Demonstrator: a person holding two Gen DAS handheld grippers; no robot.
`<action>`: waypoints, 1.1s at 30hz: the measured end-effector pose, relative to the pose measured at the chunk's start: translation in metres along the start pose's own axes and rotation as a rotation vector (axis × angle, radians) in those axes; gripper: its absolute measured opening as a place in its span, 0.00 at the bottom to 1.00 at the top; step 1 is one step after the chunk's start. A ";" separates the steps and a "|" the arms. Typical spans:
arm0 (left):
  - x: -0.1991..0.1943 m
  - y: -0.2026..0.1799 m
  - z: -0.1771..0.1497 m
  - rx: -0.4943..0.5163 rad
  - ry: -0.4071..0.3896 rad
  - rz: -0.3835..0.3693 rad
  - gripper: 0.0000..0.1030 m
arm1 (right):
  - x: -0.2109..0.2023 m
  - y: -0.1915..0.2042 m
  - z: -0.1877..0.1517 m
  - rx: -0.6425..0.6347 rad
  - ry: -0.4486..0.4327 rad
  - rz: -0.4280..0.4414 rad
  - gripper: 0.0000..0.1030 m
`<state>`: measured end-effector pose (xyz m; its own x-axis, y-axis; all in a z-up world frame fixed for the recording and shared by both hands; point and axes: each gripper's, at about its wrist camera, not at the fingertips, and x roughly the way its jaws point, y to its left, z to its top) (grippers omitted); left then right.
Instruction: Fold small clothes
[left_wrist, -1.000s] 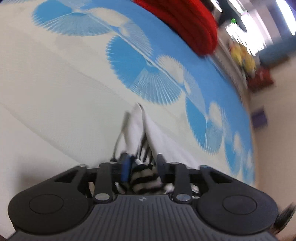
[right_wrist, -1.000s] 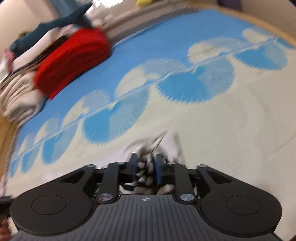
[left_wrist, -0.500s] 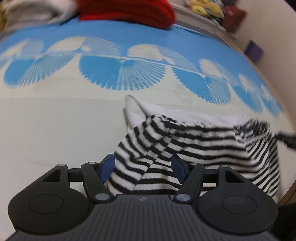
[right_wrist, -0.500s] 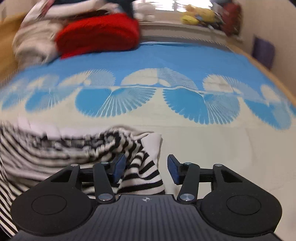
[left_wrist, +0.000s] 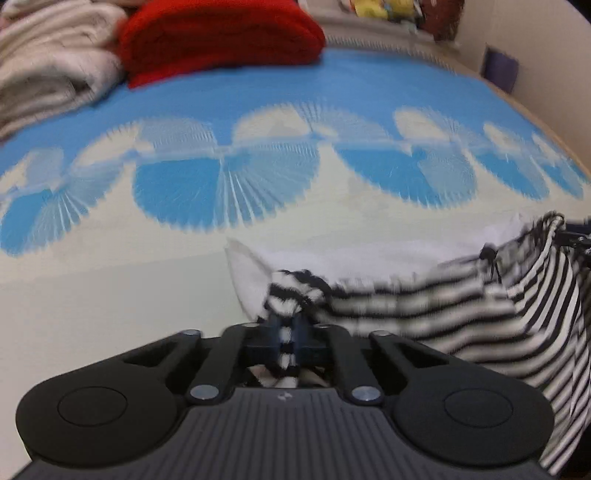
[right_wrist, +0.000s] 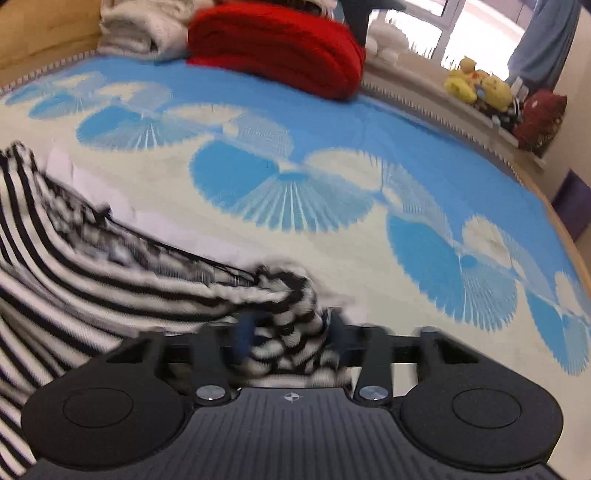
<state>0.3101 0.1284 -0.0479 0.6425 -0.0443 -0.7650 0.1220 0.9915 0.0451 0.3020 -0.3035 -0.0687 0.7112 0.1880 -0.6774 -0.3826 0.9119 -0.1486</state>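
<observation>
Surface: bedspread (left_wrist: 295, 92), blue with cream fan pattern.
Room: red blanket (right_wrist: 273, 48) and beige blankets (left_wrist: 48, 74) at the far edge; plush toys (right_wrist: 476, 86) on the sill.
Garment: striped garment (left_wrist: 461, 314) stretched between both grippers, above the bedspread.
Left gripper (left_wrist: 287, 341): fingers clamped on a bunched corner.
Right gripper (right_wrist: 288, 328): fingers partly apart, pressing a thick striped bunch.

Striped garment (left_wrist: 461, 314) smeared by motion blur near the left gripper (left_wrist: 286, 341), cut off at the right edge; in the right wrist view (right_wrist: 55, 266), cut off at the left edge. Gripped corners hidden between the fingers. Far sill toys (right_wrist: 476, 86) too small to identify.
</observation>
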 end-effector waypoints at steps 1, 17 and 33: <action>-0.003 0.005 0.007 -0.039 -0.042 0.011 0.04 | -0.004 -0.007 0.007 0.049 -0.039 -0.003 0.10; 0.093 0.010 0.034 -0.146 0.074 0.156 0.05 | 0.088 -0.016 0.029 0.143 0.090 -0.143 0.09; -0.032 0.057 0.015 -0.366 0.094 -0.065 0.69 | -0.044 -0.085 0.010 0.587 0.098 -0.029 0.47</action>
<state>0.3079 0.1845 -0.0117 0.5682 -0.1137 -0.8150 -0.1287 0.9659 -0.2246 0.3092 -0.3857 -0.0187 0.6484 0.1506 -0.7462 0.0459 0.9707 0.2357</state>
